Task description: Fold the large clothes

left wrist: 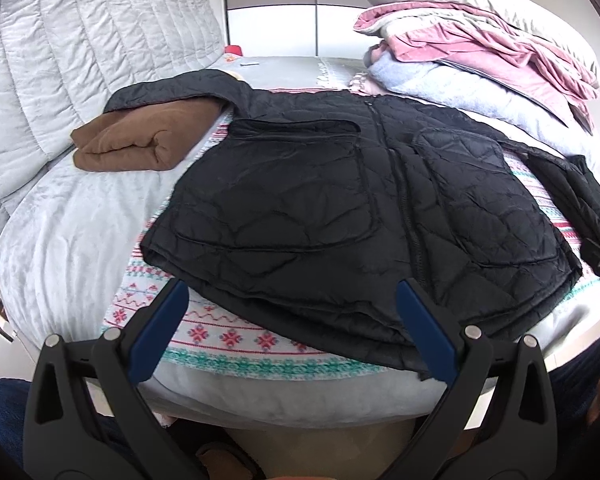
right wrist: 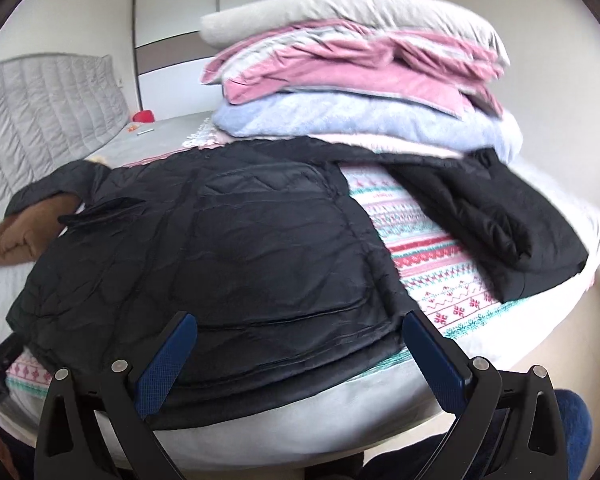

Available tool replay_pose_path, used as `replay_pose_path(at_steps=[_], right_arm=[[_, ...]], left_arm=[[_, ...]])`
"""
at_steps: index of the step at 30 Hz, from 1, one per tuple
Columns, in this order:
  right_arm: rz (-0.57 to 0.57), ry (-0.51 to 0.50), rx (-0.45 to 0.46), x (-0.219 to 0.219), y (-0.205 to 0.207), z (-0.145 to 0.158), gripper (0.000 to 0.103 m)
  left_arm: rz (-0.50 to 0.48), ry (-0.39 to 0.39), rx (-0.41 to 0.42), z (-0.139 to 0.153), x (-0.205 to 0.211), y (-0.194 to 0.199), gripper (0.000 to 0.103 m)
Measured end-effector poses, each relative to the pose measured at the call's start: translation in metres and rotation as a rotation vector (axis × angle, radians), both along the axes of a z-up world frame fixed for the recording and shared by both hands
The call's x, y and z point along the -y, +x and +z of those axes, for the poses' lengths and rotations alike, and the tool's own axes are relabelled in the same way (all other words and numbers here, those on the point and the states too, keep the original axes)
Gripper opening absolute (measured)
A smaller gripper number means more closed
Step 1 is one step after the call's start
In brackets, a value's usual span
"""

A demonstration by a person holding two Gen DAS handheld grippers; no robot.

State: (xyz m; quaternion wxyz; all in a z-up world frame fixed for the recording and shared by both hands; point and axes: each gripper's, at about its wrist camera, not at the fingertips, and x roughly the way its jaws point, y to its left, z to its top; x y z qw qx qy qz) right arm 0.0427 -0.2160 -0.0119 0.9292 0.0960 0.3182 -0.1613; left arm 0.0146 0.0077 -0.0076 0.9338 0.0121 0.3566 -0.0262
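Note:
A black quilted jacket (left wrist: 340, 208) lies front up and spread flat on a patterned blanket (left wrist: 228, 336) on the bed. It also shows in the right wrist view (right wrist: 220, 260). Its right sleeve (right wrist: 500, 216) stretches out over the blanket. Its left sleeve (left wrist: 172, 84) drapes over a folded brown garment (left wrist: 136, 140). My left gripper (left wrist: 292, 292) is open and empty, just above the jacket's hem. My right gripper (right wrist: 300, 324) is open and empty, over the hem on the jacket's right side.
A stack of folded pink and light blue bedding with a pillow on top (right wrist: 360, 76) stands at the back right of the bed. A grey quilted headboard (left wrist: 80, 48) is at left. The bed's front edge (left wrist: 300, 404) is just below the grippers. A wardrobe (right wrist: 180, 20) stands behind.

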Motion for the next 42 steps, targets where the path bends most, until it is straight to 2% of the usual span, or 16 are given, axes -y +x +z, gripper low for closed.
replay_pose_path(at_steps=[5, 7, 10, 11, 12, 14, 17, 21, 24, 29, 31, 32, 33, 35, 38, 42], right_arm=[[-0.081, 0.267, 0.034, 0.09, -0.003, -0.019, 0.103], [-0.077, 0.25, -0.009, 0.103, 0.007, -0.027, 0.099], [-0.067, 0.234, -0.084, 0.109, 0.03, -0.044, 0.083], [-0.049, 0.278, -0.13, 0.112, 0.041, -0.055, 0.066], [-0.04, 0.311, -0.158, 0.116, 0.047, -0.063, 0.037], [-0.026, 0.344, -0.213, 0.117, 0.058, -0.076, 0.009], [-0.035, 0.249, -0.211, 0.117, 0.06, -0.066, 0.005], [-0.106, 0.193, -0.179, 0.141, 0.06, -0.041, 0.004], [-0.139, 0.168, -0.201, 0.155, 0.061, -0.035, 0.004], [-0.063, 0.206, -0.237, 0.153, 0.06, -0.031, 0.01], [-0.063, 0.227, -0.185, 0.159, 0.056, -0.016, 0.021], [-0.079, 0.237, -0.145, 0.164, 0.053, -0.004, 0.036], [-0.092, 0.241, -0.123, 0.171, 0.054, 0.006, 0.059], [-0.116, 0.243, -0.052, 0.183, 0.063, 0.032, 0.074], [-0.095, 0.306, 0.022, 0.204, 0.093, 0.05, 0.079], [-0.175, 0.565, 0.099, 0.256, 0.131, 0.033, 0.079]], left_arm=[[0.024, -0.001, -0.001, -0.002, -0.009, 0.006, 0.103], [0.025, -0.003, -0.014, -0.005, -0.009, 0.009, 0.103], [0.018, 0.009, -0.041, -0.008, -0.006, 0.013, 0.103], [0.014, 0.005, -0.048, -0.009, -0.005, 0.015, 0.103], [0.012, 0.004, -0.054, -0.01, -0.003, 0.016, 0.103], [0.013, 0.007, -0.061, -0.011, -0.001, 0.019, 0.103], [0.01, -0.016, -0.072, -0.009, 0.0, 0.024, 0.103], [0.016, -0.038, -0.053, -0.003, 0.005, 0.031, 0.103], [0.016, -0.036, -0.052, 0.002, 0.011, 0.035, 0.103], [-0.012, -0.097, -0.052, 0.019, 0.01, 0.041, 0.103], [0.012, -0.111, -0.064, 0.02, 0.005, 0.052, 0.103], [0.027, -0.13, -0.077, 0.022, 0.001, 0.06, 0.103], [0.04, -0.14, -0.077, 0.025, -0.001, 0.065, 0.103], [0.068, -0.137, -0.06, 0.036, -0.001, 0.08, 0.103], [0.077, -0.153, -0.067, 0.05, 0.003, 0.111, 0.103], [0.062, -0.209, -0.133, 0.055, 0.014, 0.162, 0.103]])
